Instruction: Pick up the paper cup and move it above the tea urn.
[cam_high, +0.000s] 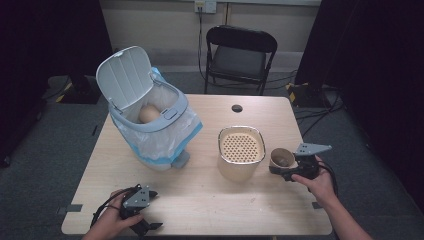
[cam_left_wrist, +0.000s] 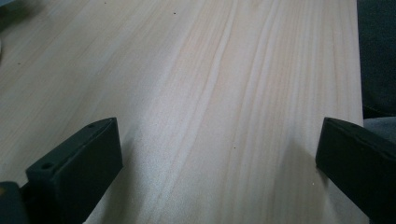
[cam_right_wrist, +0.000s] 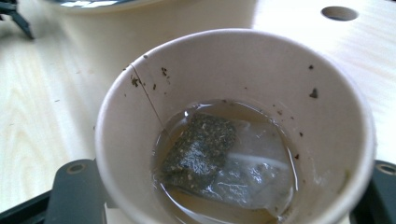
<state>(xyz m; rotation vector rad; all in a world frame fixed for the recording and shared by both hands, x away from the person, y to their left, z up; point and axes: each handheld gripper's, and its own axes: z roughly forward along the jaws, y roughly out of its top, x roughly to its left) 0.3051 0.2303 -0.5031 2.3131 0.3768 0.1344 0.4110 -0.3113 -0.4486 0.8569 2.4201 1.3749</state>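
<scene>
A: Start at the right gripper (cam_high: 286, 172), lower right of the high view. Its jaws pinch a paper cup (cam_high: 281, 158), one jaw on each side of the wall, as the right gripper view shows at its bottom corners.

B: And inside the cup?

A: A used tea bag (cam_right_wrist: 210, 154) lying in a shallow pool of brown liquid (cam_right_wrist: 261, 196), with its string (cam_right_wrist: 147, 95) running up the inner wall. The cup sits fairly upright in the grip, I'd say so that nothing spills.

B: What's right beside it?

A: A cream container with a perforated strainer top (cam_high: 241, 146), just left of the cup at centre right. My guess: the holes let the liquid through and catch the bag, which is why the cup is held close to it.

B: And farther out?

A: Upper left, a small bin (cam_high: 150, 117) lined with a plastic bag, its lid (cam_high: 124, 75) swung up and open. Another brown cup (cam_high: 149, 114) already lies inside, so it looks like the place for emptied cups.

B: The other hand?

A: The left gripper (cam_high: 147, 226) rests at the bottom left edge of the table (cam_high: 200, 200). Its view shows both jaws spread wide over bare wood, nothing between them. It seems to be parked out of the way.
</scene>
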